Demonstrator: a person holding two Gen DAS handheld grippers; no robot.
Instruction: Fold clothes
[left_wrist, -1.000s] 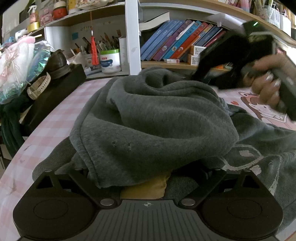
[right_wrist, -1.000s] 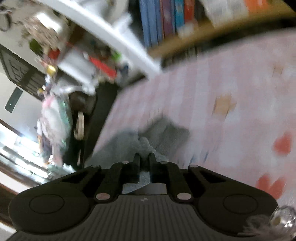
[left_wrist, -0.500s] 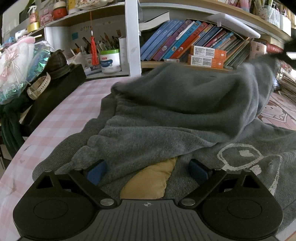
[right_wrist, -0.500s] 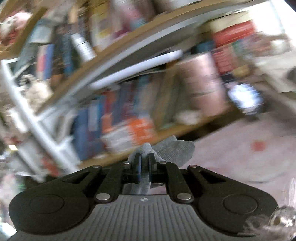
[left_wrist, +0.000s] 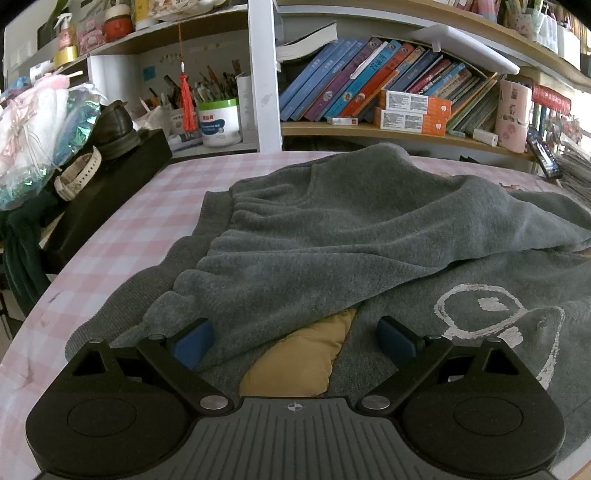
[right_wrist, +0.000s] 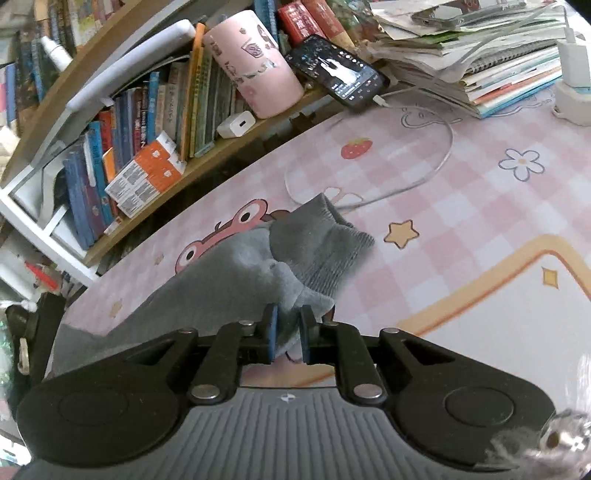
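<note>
The grey sweatshirt (left_wrist: 332, 236) is spread across the pink checked table (left_wrist: 140, 218), just in front of the bookshelf (left_wrist: 369, 129). One sleeve is folded over the body, right above the white print (left_wrist: 480, 306). The left gripper (left_wrist: 295, 339) sits low at the hem nearest the camera, jaws wide, with a mustard-yellow bit (left_wrist: 306, 358) between them, maybe lining. The right gripper (right_wrist: 287, 332) has its jaws pinched narrow on the ribbed cuff (right_wrist: 321, 240), away from the bookshelf near the phone (right_wrist: 338, 75).

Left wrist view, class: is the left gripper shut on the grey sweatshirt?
No: the left gripper is open, its blue pads set wide apart over the grey sweatshirt.
</note>
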